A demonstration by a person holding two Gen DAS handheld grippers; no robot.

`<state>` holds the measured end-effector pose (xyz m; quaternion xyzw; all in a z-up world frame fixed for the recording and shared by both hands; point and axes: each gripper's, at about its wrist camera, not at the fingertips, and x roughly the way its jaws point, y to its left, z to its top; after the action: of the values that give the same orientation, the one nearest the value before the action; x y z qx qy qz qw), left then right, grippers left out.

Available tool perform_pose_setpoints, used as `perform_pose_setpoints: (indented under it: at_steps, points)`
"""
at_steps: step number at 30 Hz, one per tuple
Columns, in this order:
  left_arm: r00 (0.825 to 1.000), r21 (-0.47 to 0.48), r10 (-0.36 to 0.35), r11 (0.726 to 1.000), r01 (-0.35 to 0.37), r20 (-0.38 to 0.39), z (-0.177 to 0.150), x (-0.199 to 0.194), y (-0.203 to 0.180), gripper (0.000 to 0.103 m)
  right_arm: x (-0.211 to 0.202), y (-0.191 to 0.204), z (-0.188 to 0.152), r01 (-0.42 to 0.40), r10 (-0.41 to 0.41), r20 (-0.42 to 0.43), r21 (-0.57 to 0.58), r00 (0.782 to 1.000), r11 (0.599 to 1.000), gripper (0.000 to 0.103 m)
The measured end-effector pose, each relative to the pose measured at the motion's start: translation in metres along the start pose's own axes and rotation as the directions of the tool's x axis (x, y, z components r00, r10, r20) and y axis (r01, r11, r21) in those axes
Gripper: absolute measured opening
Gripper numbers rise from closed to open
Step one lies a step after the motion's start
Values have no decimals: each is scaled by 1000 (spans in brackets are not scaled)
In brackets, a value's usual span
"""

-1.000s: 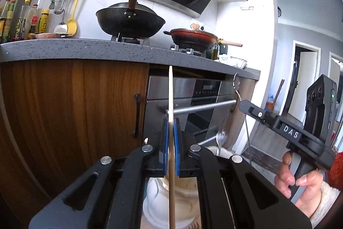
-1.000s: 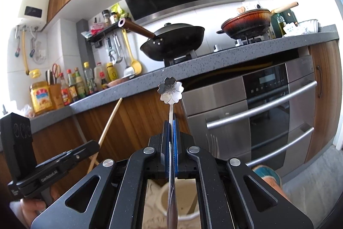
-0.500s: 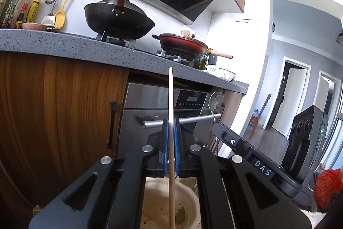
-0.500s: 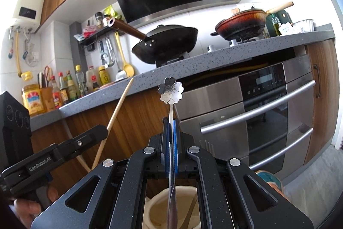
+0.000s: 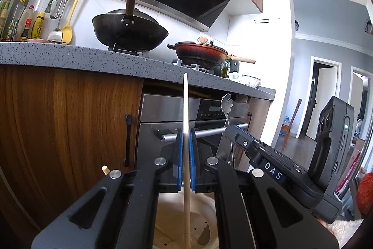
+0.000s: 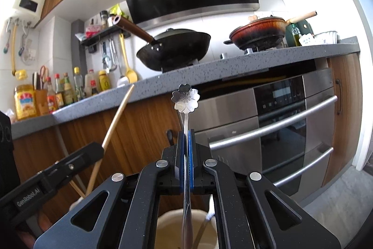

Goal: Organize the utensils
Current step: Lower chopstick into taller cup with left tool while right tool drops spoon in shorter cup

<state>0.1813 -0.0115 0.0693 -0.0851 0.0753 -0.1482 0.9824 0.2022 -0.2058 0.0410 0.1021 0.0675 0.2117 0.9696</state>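
Note:
My left gripper (image 5: 185, 134) is shut on a pale wooden chopstick (image 5: 185, 109) that stands upright, its lower end inside a cream holder (image 5: 205, 225) just below the jaws. My right gripper (image 6: 185, 134) is shut on a silver utensil with a flower-shaped end (image 6: 185, 98), also upright, above the same cream holder (image 6: 170, 228). In the left wrist view the right gripper (image 5: 235, 132) is close on the right with the flower end (image 5: 226, 103) sticking up. In the right wrist view the left gripper (image 6: 93, 151) and its chopstick (image 6: 116, 119) are on the left.
A grey stone counter (image 5: 70, 57) runs ahead with a black wok (image 5: 130, 29) and a red pan (image 5: 200, 54) on the hob. Below are wooden cabinet doors (image 5: 70, 123) and a steel oven (image 6: 279, 123). Bottles (image 6: 60, 92) line the counter's left end.
Both grippers have sunk a little toward the cream holder, which now fills more of the bottom of each view. The right gripper has come closer to the left one.

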Motion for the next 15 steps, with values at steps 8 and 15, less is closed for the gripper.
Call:
perform_pose_setpoints:
  at_steps: [8, 15]
  points:
    - [1000, -76, -23, 997, 23, -2, -8, -29, 14, 5, -21, -4, -11, -13, 12, -41, -7, 999, 1000, 4]
    - [999, 1, 7, 1000, -7, -32, -17, -49, 0, 5, -42, -4, -20, -20, 18, -66, -35, 998, 999, 4]
